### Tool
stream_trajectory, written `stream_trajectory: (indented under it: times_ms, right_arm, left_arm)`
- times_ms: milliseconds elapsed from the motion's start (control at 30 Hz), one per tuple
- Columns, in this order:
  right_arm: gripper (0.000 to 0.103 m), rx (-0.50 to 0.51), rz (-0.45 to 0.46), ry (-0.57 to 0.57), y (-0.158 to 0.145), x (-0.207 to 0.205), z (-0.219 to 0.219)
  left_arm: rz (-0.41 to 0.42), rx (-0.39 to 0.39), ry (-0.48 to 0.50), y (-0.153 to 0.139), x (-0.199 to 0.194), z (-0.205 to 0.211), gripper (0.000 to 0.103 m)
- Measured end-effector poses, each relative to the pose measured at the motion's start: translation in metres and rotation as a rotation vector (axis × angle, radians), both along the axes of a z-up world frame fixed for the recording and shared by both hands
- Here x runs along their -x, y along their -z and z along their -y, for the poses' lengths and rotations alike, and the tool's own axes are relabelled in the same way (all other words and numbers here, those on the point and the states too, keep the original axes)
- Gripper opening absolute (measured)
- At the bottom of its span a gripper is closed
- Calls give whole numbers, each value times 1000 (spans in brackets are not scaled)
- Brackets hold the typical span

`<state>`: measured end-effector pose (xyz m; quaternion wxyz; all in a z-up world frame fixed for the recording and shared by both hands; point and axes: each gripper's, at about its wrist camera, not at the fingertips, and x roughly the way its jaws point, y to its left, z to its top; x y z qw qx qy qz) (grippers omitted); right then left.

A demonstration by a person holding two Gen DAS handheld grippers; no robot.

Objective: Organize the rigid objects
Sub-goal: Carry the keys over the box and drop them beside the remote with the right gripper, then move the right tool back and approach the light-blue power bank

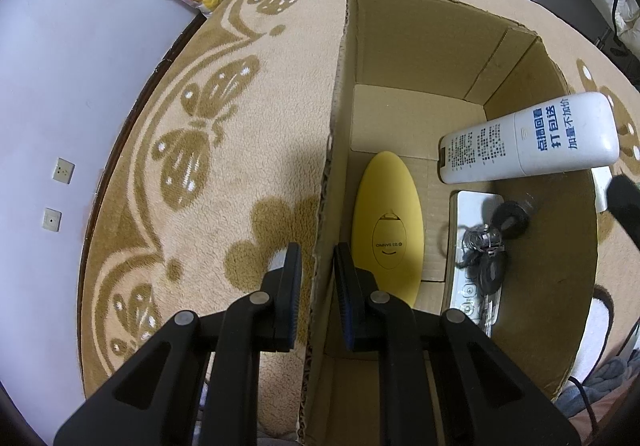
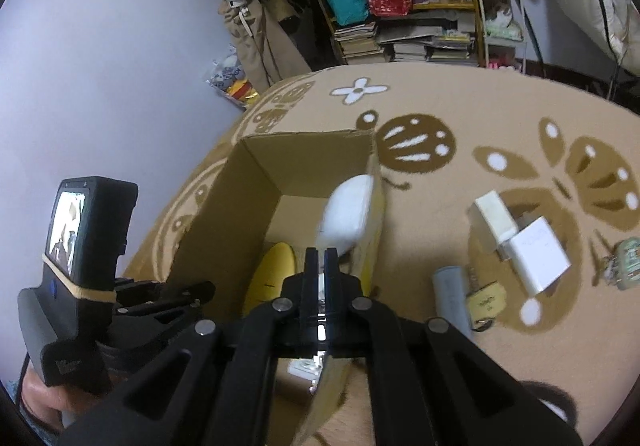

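A brown cardboard box (image 1: pixel 420 58) stands open-topped on a beige carpet (image 1: pixel 192 150) patterned with brown butterflies and flowers. The left tongs (image 1: pixel 316 266) straddle the box's near-left wall, one finger outside over the carpet and one inside the box, with a narrow gap between them; whether they actually pinch the cardboard cannot be told. Just ahead of the left tongs, on the box floor, lies a yellow oval remote (image 1: pixel 386 222), lengthwise along that wall. To the right of it lie a white remote with buttons (image 1: pixel 472 262) and, on top of that, a dark bunch of keys and fobs (image 1: pixel 496 242). Above these, at the box's right rim, a white remote control (image 1: pixel 532 138) with blue printed characters hangs tilted over the box, its far end reaching out past the rim. In the right wrist view the right tongs (image 2: pixel 321 258) are nearly closed on the lower end of this white remote control, which shows blurred just ahead of the fingertips, above the box's right wall. To the right of the right tongs, on the carpet, lie two white chargers (image 2: pixel 520 242), a grey cylinder (image 2: pixel 454 294), a small yellowish tag (image 2: pixel 486 302) and a pale green object (image 2: pixel 626 262). To the left, a hand (image 2: pixel 40 394) grips the other device. A cluttered shelf (image 2: pixel 400 6) stands at the far wall.
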<state>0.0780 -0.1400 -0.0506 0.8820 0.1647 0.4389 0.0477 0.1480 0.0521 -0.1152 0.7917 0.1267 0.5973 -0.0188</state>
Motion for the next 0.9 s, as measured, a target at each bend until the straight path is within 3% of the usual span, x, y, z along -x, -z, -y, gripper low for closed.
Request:
stream_trajectory:
  times_ms: [200, 267, 333, 433, 500, 567, 900]
  right_arm:
    - [22, 31, 28, 59, -8, 15, 27]
    - [52, 35, 25, 84, -5, 19, 36]
    - [60, 41, 24, 109, 0, 23, 44]
    - [61, 34, 0, 130, 11, 26, 57]
    - [69, 30, -33, 144, 20, 25, 65]
    - [86, 19, -42, 151, 27, 26, 70]
    - [89, 32, -140, 122, 70, 25, 72]
  left_arm:
    - [1, -2, 1, 0, 0, 0, 17]
    - [1, -3, 1, 0, 0, 0, 17]
    - [1, 0, -1, 1, 0, 0, 17]
    - [2, -4, 1, 1, 0, 0, 17]
    - [3, -8, 3, 1, 1, 0, 17]
    - [3, -10, 4, 1, 1, 1, 17]
    - [4, -11, 4, 1, 2, 2, 17]
